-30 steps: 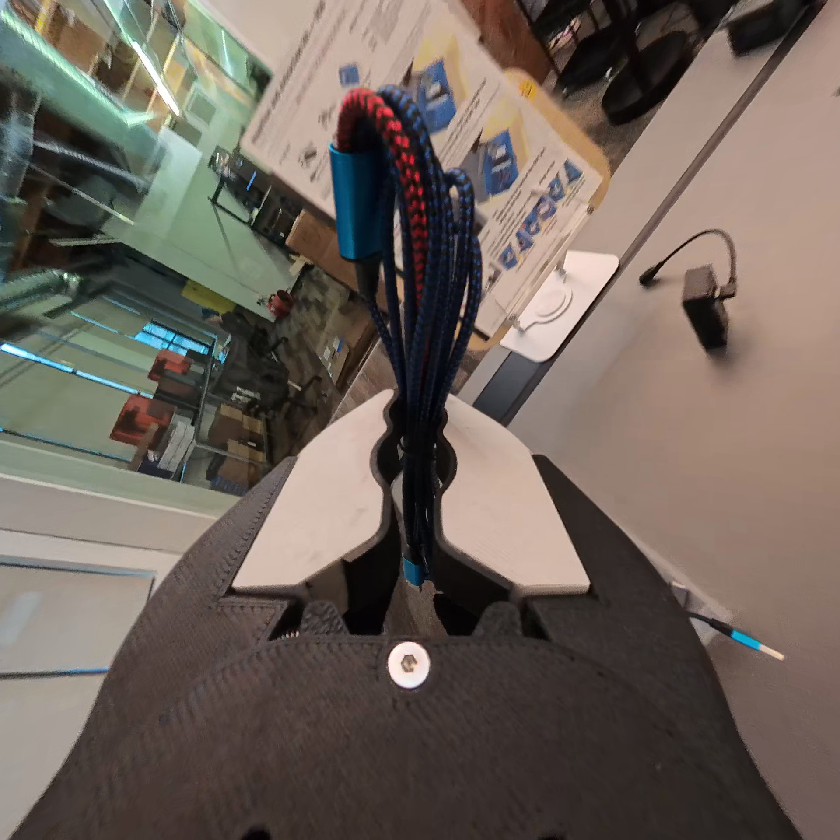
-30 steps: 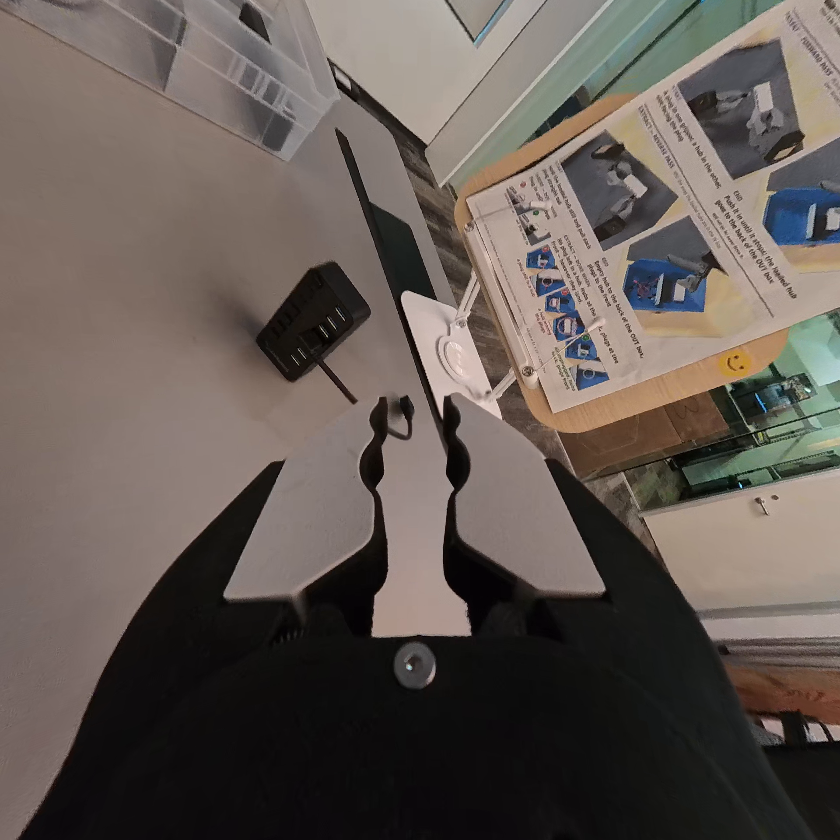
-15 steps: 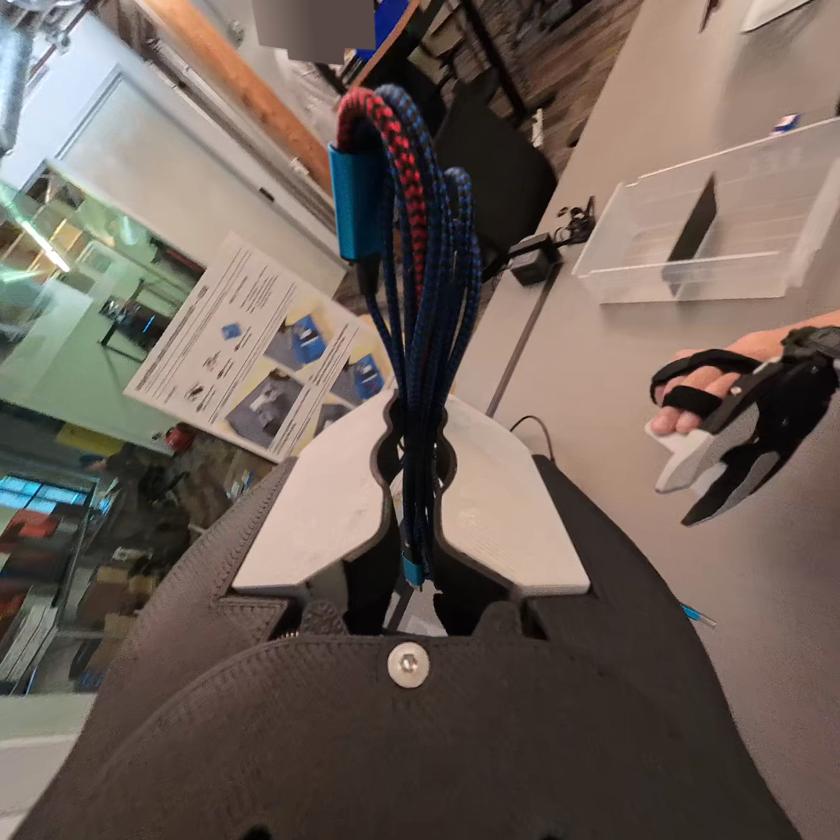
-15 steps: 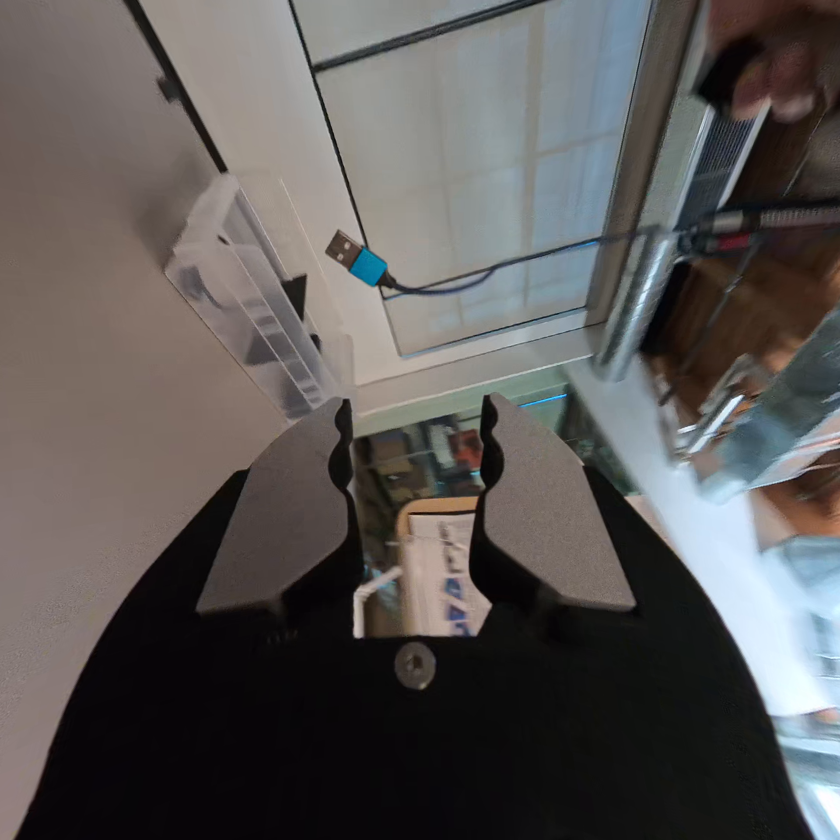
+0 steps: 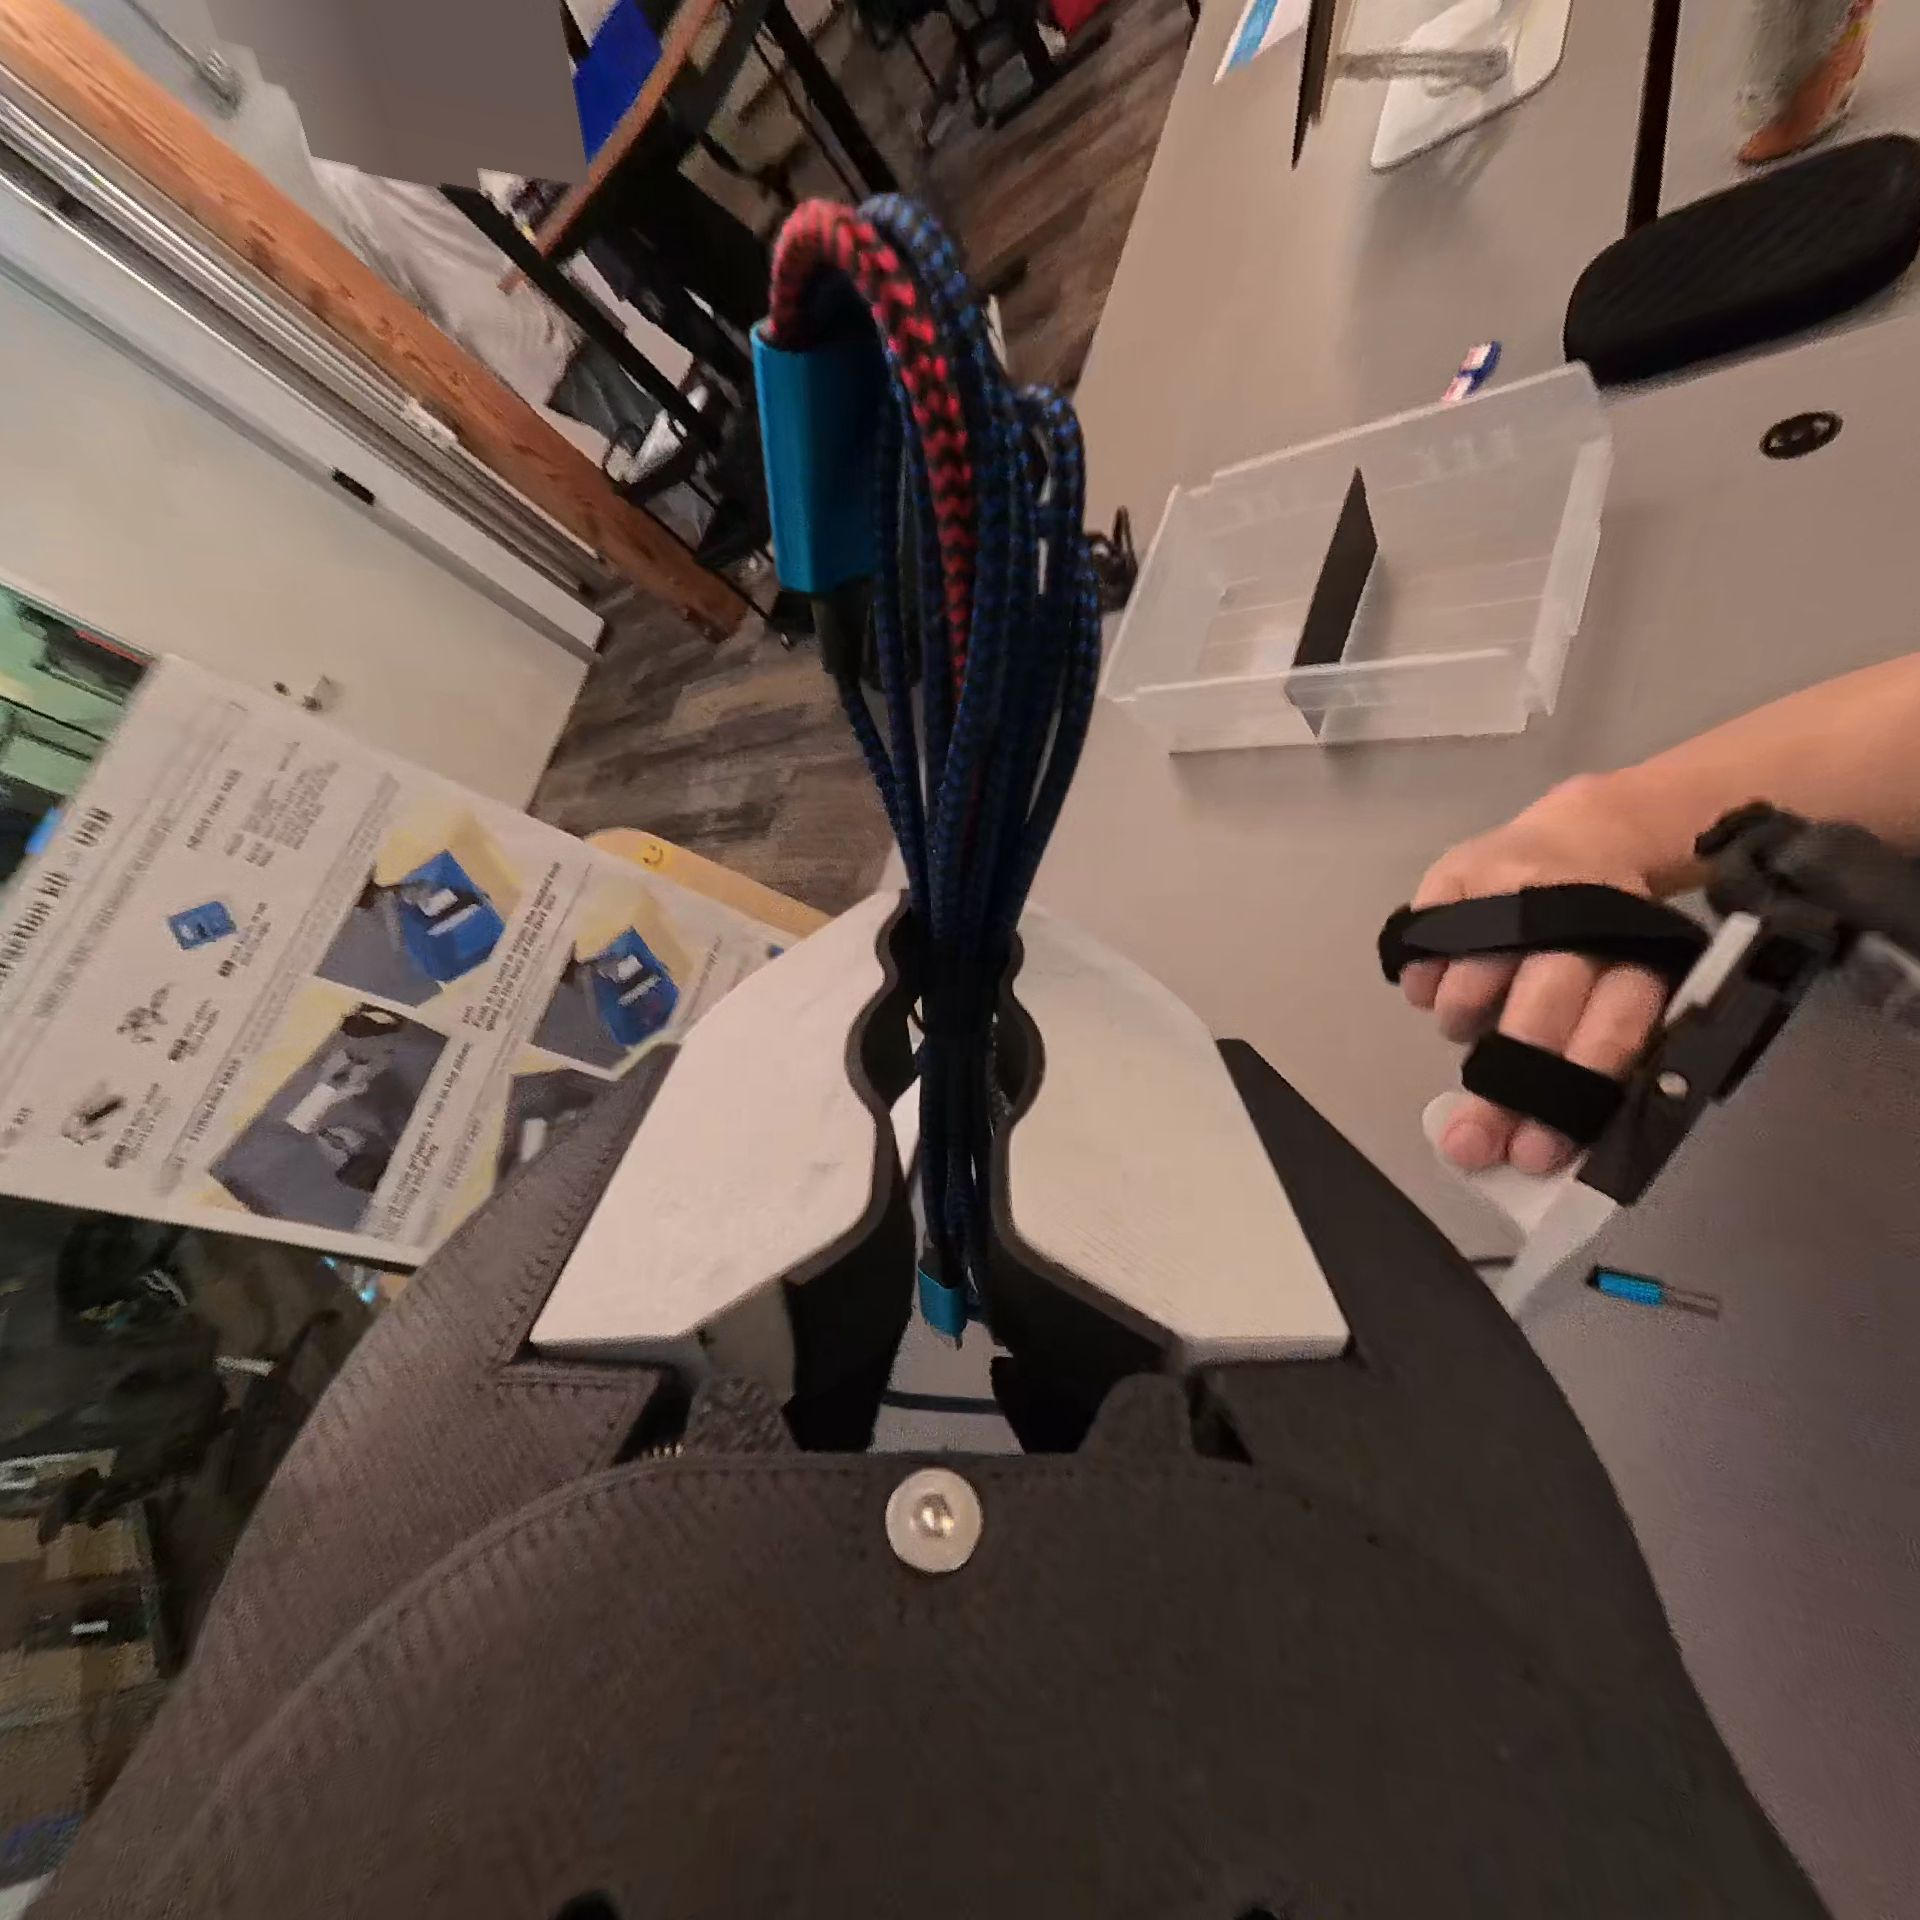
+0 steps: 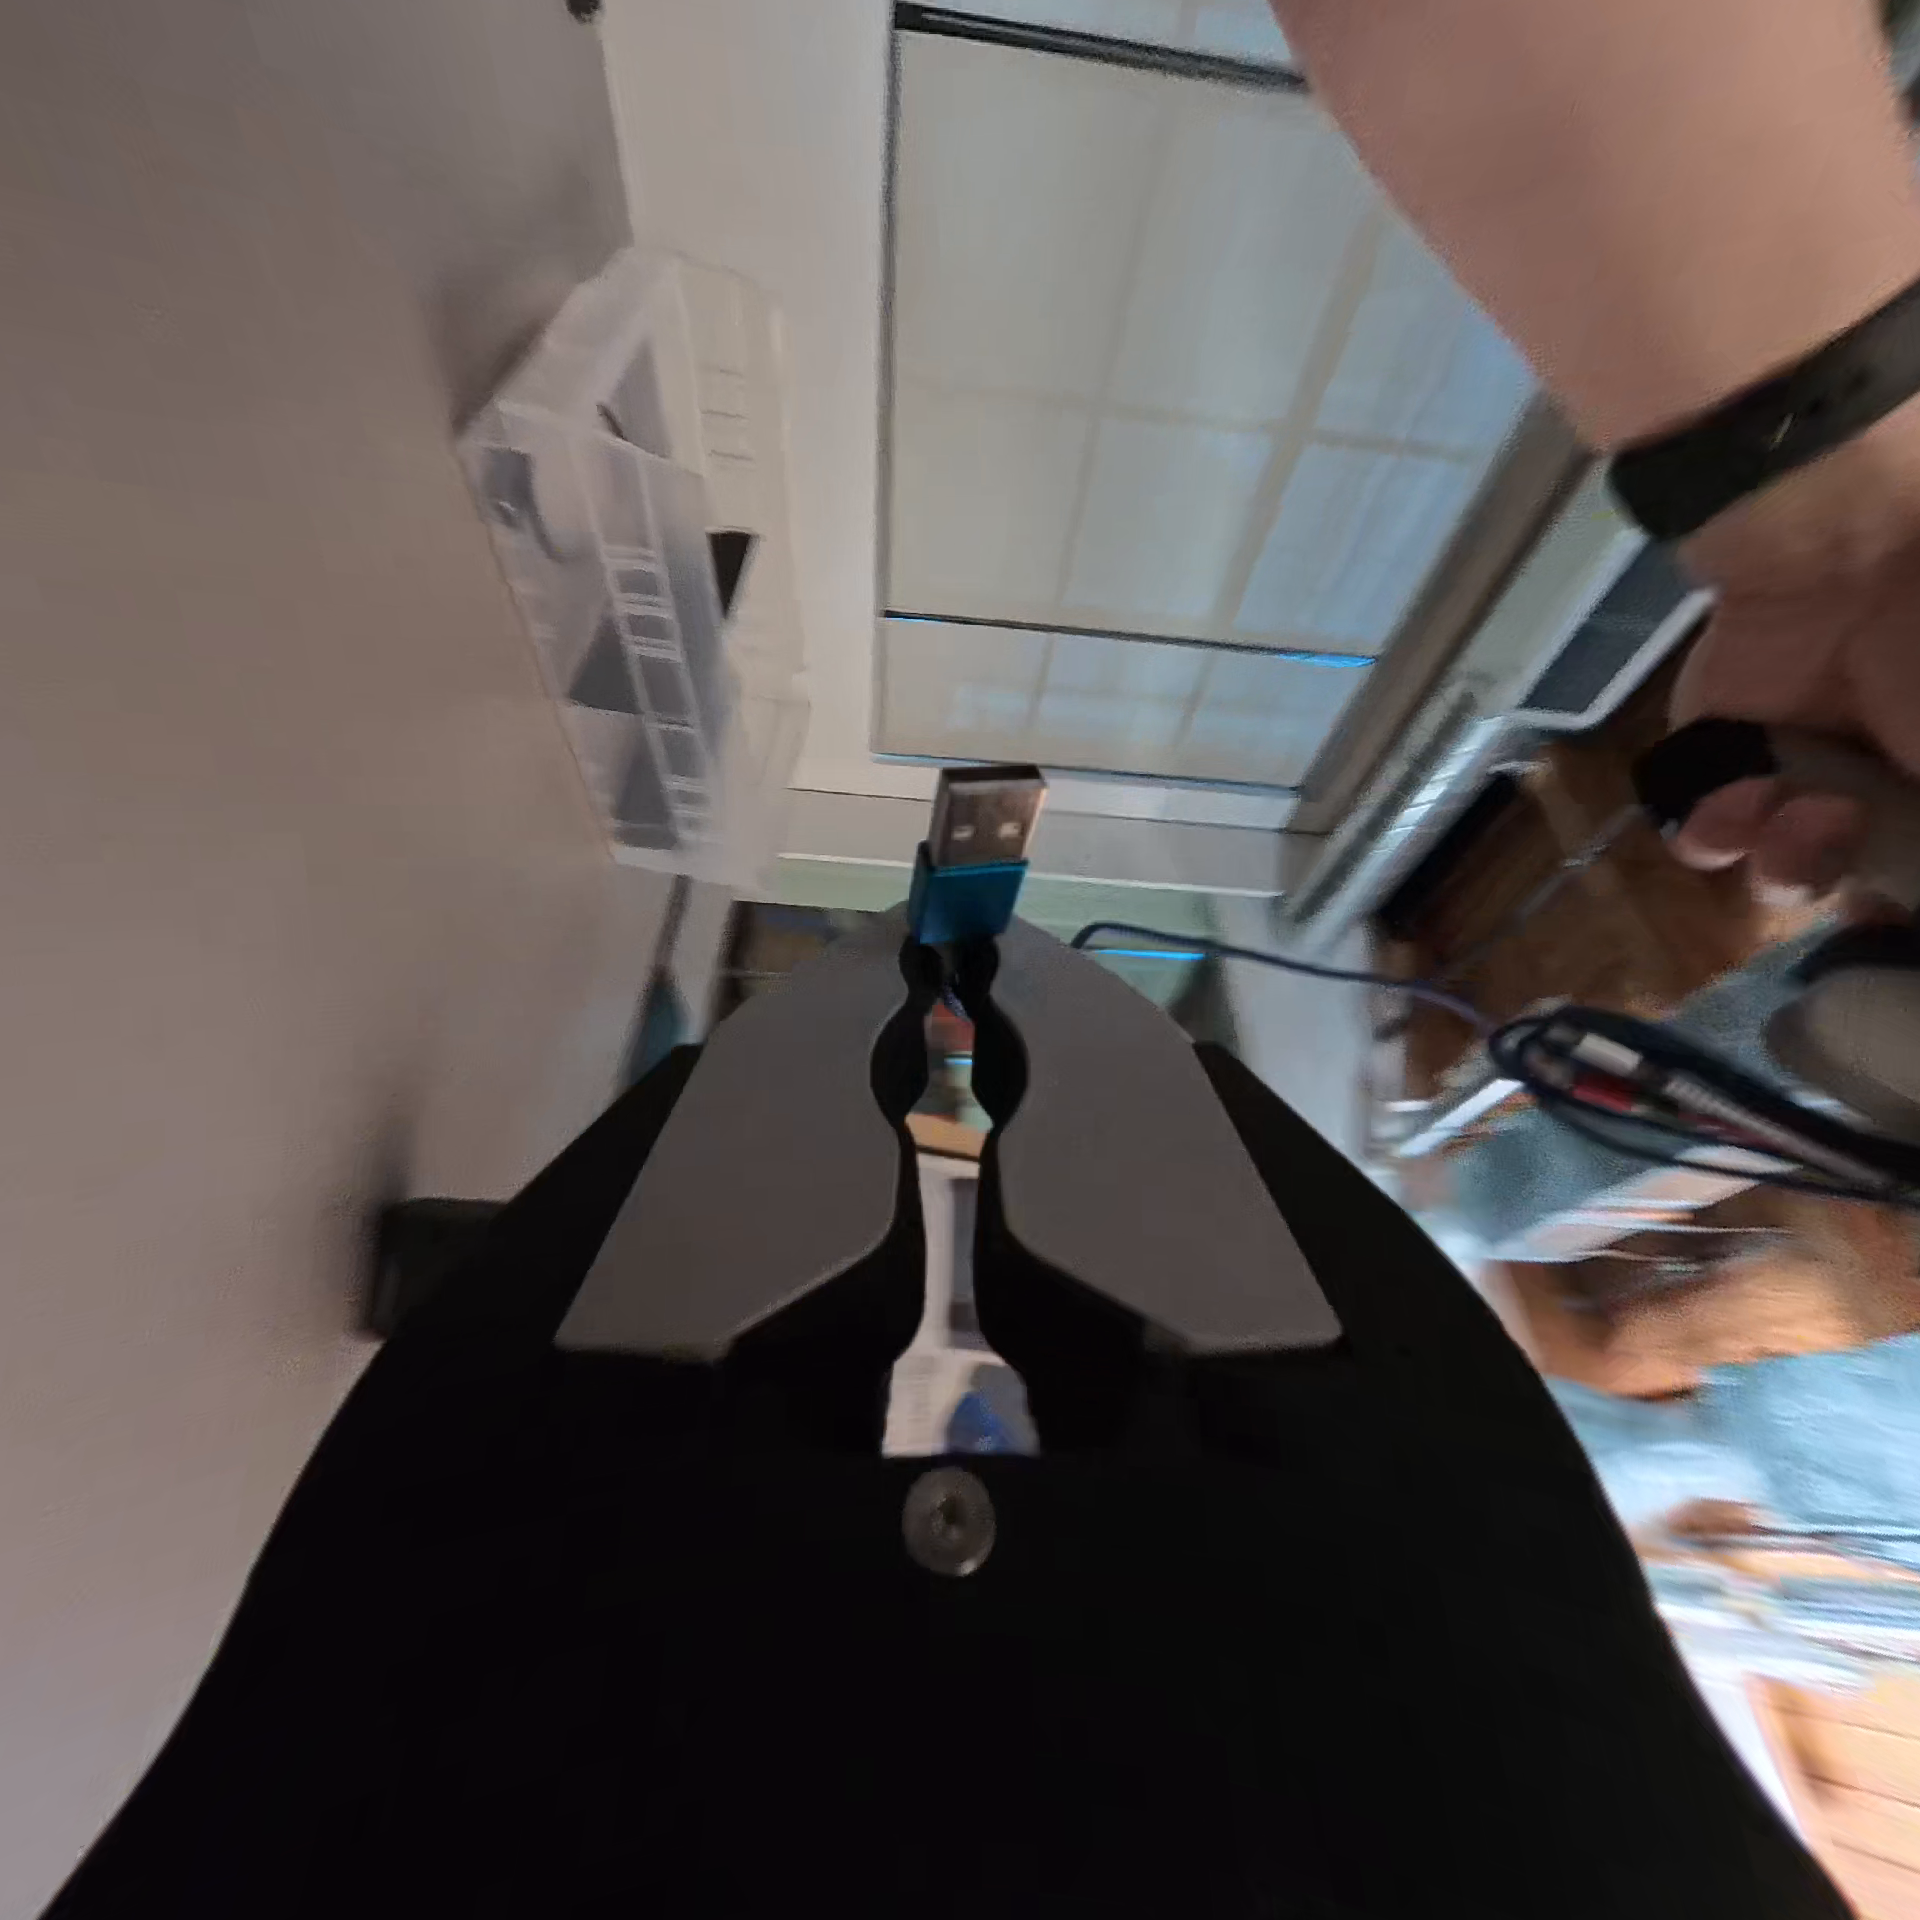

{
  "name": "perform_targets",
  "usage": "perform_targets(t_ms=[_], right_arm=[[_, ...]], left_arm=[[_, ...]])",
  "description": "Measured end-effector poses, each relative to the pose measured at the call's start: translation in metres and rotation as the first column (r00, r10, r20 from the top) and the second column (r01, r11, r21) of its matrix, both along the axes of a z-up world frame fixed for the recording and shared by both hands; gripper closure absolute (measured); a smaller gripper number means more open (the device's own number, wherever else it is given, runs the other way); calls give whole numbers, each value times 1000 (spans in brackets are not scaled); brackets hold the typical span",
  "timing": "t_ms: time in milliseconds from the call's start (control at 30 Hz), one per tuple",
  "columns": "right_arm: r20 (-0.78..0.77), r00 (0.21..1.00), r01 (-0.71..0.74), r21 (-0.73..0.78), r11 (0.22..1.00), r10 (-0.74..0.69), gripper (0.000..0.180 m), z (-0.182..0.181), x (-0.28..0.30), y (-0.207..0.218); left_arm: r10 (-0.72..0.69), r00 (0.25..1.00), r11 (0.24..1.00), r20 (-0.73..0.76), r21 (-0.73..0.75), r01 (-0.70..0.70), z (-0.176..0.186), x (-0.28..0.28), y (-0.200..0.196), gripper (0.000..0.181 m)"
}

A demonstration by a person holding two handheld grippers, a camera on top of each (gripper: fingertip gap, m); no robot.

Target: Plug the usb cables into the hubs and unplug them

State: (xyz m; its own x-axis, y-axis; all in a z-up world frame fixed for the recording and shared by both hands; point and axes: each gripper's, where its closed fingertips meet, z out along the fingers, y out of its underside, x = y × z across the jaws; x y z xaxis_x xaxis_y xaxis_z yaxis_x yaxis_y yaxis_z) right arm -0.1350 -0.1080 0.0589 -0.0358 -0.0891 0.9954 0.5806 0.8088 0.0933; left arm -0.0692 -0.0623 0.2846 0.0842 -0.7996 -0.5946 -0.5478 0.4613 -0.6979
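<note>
The left gripper [image 5: 948,961] is clamped on a looped bundle of braided cables [image 5: 966,623], while the right gripper [image 6: 951,961] pinches the cable just behind a blue plug [image 6: 971,857]

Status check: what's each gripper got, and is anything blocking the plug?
Left gripper shut on cable bundle. Right gripper shut on cable just behind the blue USB plug, plug pointing forward. Not plugged in; nothing in front of it.

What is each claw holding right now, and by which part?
Left claw is shut on the cable bundle, gripping the folded strands low down. Right claw pinches the cable just behind the blue USB plug, which sticks out past its tips.
</note>
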Motion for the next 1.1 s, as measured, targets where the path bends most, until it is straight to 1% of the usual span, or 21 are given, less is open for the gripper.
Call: perform_targets(t_ms=[67, 100, 167, 233, 267, 300, 367, 433, 467, 500, 533, 600, 633, 700, 767, 800, 867, 900, 933, 1000, 1100], right_arm=[[5, 1000, -19, -202, 979, 21, 177, 2, 9, -6], [23, 999, -17, -327, 945, 25, 177, 2, 16, -10], [34, 999, 7, -561, 828, 14, 176, 5, 34, -19], [19, 998, -24, -753, 657, 58, 177, 8, 55, -34], [7, 999, -22, -800, 600, 47, 177, 11, 67, -35], [-17, 999, -36, -826, 562, 39, 177, 15, 79, -33], [-60, 997, -74, -878, 473, 43, 178, 19, 102, -33], [-118, 992, -123, -916, 383, 35, 178, 24, 121, -31], [-140, 990, -141, -930, 340, 28, 178, 26, 129, -31], [-159, 987, -157, -940, 302, 19, 178, 26, 136, -29], [-170, 986, -163, -948, 275, 1, 178, 26, 142, -26], [-156, 985, -135, -962, 239, -72, 177, 19, 153, -12], [-141, 984, -114, -968, 224, -109, 178, 14, 158, -5], [-121, 976, -79, -972, 220, -182, 178, 7, 165, 12], [-131, 965, -85, -976, 203, -228, 178, 6, 167, 22], [-134, 957, -81, -975, 209, -257, 178, 6, 167, 29], [-132, 927, -25, -956, 293, -352, 178, 8, 168, 50], [-121, 923, 4, -945, 327, -364, 178, 8, 165, 54], [-108, 928, 27, -935, 355, -356, 178, 7, 159, 54], [-84, 930, 90, -891, 445, -357, 178, 8, 147, 57], [-25, 957, 144, -822, 552, -287, 178, 4, 124, 46]], left_arm=[[20, 999, 997, -27, -73, -22, -28, 0, 10, 171], [35, 999, 992, -41, -117, -39, -46, -1, 15, 170], [57, 998, 974, -42, -219, -64, -86, -2, 22, 171], [47, 999, 929, 14, -369, -39, -129, 3, 17, 171], [44, 998, 886, 46, -463, -17, -153, 6, 11, 171], [51, 995, 833, 83, -553, 3, -178, 11, 6, 171], [72, 987, 710, 146, -703, 52, -228, 21, -4, 171], [65, 983, 578, 174, -809, 104, -278, 34, -15, 170], [45, 982, 527, 181, -840, 131, -299, 41, -20, 170], [36, 982, 497, 184, -856, 142, -317, 47, -24, 167], [40, 981, 489, 189, -860, 146, -331, 53, -25, 160], [48, 982, 503, 181, -854, 133, -350, 60, -24, 135], [52, 985, 530, 167, -840, 114, -357, 61, -22, 130], [83, 988, 604, 133, -795, 56, -364, 57, -11, 118], [143, 981, 672, 127, -740, -3, -361, 47, 5, 116], [162, 977, 695, 137, -719, -14, -356, 42, 11, 117], [185, 968, 718, 169, -696, -16, -343, 32, 16, 120], [194, 962, 723, 192, -691, -8, -335, 28, 16, 120], [199, 955, 725, 222, -688, 8, -327, 24, 16, 123], [204, 939, 715, 279, -697, 52, -310, 19, 12, 127], [191, 920, 715, 341, -691, 108, -288, 15, 2, 132]])
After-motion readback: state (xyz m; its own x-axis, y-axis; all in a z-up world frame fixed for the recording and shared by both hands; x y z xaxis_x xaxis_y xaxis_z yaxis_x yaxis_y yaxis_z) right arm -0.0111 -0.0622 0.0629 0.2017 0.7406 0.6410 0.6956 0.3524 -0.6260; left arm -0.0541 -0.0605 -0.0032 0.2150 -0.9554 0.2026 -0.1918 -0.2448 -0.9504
